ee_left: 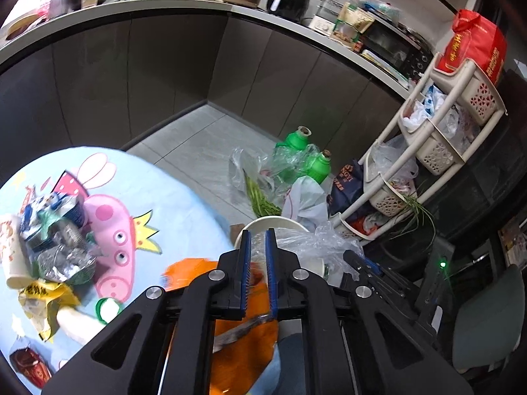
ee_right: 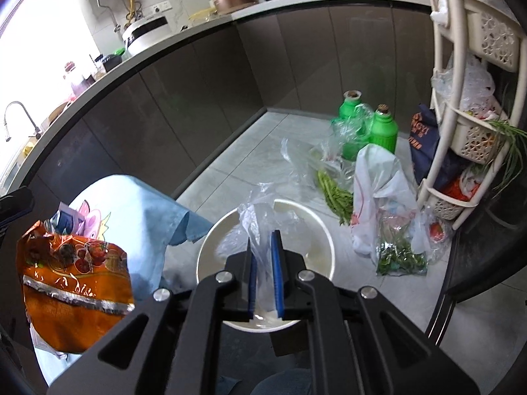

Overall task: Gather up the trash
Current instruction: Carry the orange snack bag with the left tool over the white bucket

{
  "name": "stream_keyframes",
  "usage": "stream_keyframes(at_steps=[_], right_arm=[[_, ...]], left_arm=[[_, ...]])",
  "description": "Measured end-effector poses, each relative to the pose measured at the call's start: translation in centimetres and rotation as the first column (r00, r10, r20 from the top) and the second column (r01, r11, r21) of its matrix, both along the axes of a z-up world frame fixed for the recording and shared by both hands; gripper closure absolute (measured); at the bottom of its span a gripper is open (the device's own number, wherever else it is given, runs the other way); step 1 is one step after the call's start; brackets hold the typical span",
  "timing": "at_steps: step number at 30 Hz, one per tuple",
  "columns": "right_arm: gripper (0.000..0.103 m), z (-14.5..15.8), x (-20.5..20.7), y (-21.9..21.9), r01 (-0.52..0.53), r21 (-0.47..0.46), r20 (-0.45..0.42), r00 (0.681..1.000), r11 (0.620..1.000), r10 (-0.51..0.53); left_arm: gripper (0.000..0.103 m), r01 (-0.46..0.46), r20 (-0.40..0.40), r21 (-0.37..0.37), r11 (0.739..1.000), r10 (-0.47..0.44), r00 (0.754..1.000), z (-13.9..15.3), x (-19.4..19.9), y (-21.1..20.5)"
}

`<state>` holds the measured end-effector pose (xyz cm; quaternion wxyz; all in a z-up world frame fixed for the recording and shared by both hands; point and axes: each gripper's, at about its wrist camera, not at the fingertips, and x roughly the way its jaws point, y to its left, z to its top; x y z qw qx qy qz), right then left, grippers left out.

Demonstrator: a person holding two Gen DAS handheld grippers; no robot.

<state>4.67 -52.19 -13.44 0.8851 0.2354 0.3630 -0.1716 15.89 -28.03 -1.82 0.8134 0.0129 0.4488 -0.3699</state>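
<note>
My left gripper (ee_left: 258,235) is shut on an orange snack bag (ee_left: 243,329), which hangs from its blue pads beside the table edge. In the right wrist view the same orange bag (ee_right: 75,283) dangles at the left. My right gripper (ee_right: 263,235) is shut on a clear plastic bag (ee_right: 263,220), held over a white round bin (ee_right: 210,247) on the floor. The bin's rim (ee_left: 273,220) shows just beyond the left fingertips. A pile of trash (ee_left: 56,237) lies on the blue cartoon tablecloth (ee_left: 184,204): a paper cup, foil, a yellow wrapper (ee_left: 42,299) and a red wrapper (ee_left: 29,365).
Two green bottles (ee_right: 383,128) and plastic bags of greens (ee_right: 336,194) lie on the tiled floor behind the bin. A cream basket rack (ee_right: 461,151) stands at the right, a dark chair (ee_right: 477,263) beside it. Grey cabinets under a cluttered counter (ee_left: 164,65) close the back.
</note>
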Motion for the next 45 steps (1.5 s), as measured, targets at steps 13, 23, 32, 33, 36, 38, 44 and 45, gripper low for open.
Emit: stream_keyframes(at_steps=[13, 23, 32, 33, 36, 38, 44, 45], right_arm=[[0.085, -0.9, 1.1, 1.4, -0.034, 0.027, -0.01, 0.999, 0.999, 0.035], [0.085, -0.8, 1.3, 1.7, -0.05, 0.024, -0.012, 0.999, 0.998, 0.05], [0.063, -0.7, 2.5, 2.5, -0.12, 0.038, 0.008, 0.993, 0.992, 0.12], [0.049, -0.6, 2.5, 2.6, -0.118, 0.029, 0.011, 0.993, 0.993, 0.118], [0.048, -0.1, 2.0, 2.6, -0.098, -0.001, 0.023, 0.995, 0.995, 0.098], [0.048, -0.1, 1.6, 2.0, -0.082, -0.002, 0.022, 0.996, 0.997, 0.082], [0.048, -0.4, -0.2, -0.1, -0.025, -0.011, 0.002, 1.0, 1.0, 0.025], [0.048, -0.5, -0.5, -0.4, -0.018, -0.012, -0.004, 1.0, 1.0, 0.018]], left_arm=[[0.031, -0.068, -0.101, 0.12, 0.99, 0.08, 0.992, -3.0, -0.5, 3.9], [0.084, -0.008, -0.185, 0.094, 0.996, 0.025, 0.982, -4.8, 0.3, 2.8], [0.086, 0.026, -0.071, 0.059, 0.998, -0.022, 0.997, -1.3, -0.8, 0.2], [0.086, 0.032, -0.064, 0.059, 0.998, -0.028, 0.998, -1.1, -0.8, -0.2], [0.086, 0.05, -0.046, 0.063, 0.997, -0.047, 0.998, -0.7, -0.9, -1.3], [0.086, 0.056, -0.049, 0.061, 0.997, -0.053, 0.997, -0.8, -0.6, -2.0], [0.086, 0.1, -0.067, 0.08, 0.992, -0.095, 0.993, -2.4, 0.1, -6.1], [0.086, 0.111, -0.071, 0.093, 0.989, -0.105, 0.992, -3.1, 0.2, -7.2]])
